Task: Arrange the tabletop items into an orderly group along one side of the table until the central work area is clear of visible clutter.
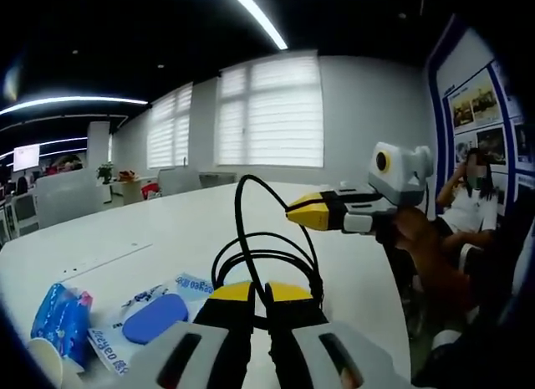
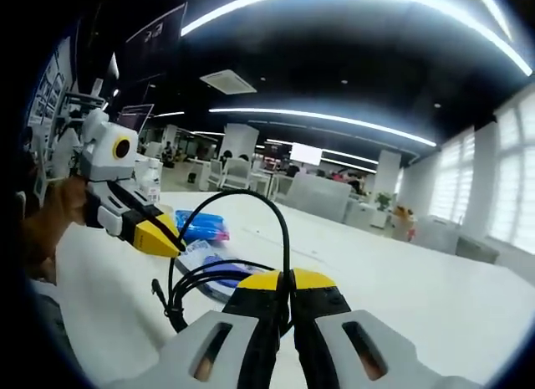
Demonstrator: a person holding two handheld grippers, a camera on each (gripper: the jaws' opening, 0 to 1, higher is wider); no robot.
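My left claw, bottom centre of the left gripper view, is clamped on the black cable, which loops up mid-frame. My right claw pinches the same cable low in its own view. White worktop beneath. At lower left of the left gripper view: blue tissue pack, wipes packet, paper cup.

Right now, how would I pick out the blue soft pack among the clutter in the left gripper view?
Start at the big white table and go to the lower left of the left gripper view, left of the looped black cable. The blue soft pack lies there beside a paper cup and a flat white packet. It alone is puffy, crinkled and blue all over.
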